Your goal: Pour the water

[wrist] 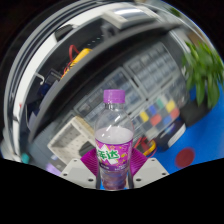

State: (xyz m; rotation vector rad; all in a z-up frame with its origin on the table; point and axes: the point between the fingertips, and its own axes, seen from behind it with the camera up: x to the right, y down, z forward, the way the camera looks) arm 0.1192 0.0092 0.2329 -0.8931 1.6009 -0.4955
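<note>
A clear plastic bottle [114,140] with a purple cap and a purple and green label stands upright between my two fingers, close to the camera. My gripper [113,162] is shut on the bottle, with the magenta pads [87,161] pressing its sides at label height. The view is tilted, so the desk beyond the bottle slants. No cup or other vessel for water shows in this view.
Beyond the bottle lie a white keyboard [152,68] and a colour checker card [158,113] on the white desk [120,75]. A green plant [208,68] stands at the right. A blue disc [185,157] lies near the right finger. A monitor [70,45] stands behind.
</note>
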